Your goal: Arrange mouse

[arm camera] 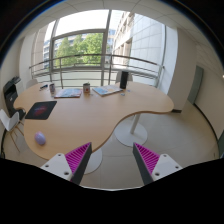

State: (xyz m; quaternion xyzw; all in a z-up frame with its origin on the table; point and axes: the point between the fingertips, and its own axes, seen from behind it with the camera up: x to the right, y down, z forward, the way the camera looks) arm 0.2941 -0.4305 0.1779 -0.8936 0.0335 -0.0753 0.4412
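Note:
A small purple-grey mouse [41,138] lies on the light wooden table [85,115], near its front left edge. A dark mouse mat [41,108] lies further back on the table's left side, well apart from the mouse. My gripper [112,160] is held high and back from the table, with the fingers wide apart and nothing between them. The mouse is ahead and to the left of the left finger [78,157].
A laptop [69,92], a cup [86,88] and a second laptop or papers [108,90] sit at the table's far side. A chair [10,95] stands at left. The table's round pedestal foot [134,128] is on the grey floor ahead. Large windows with a railing are behind.

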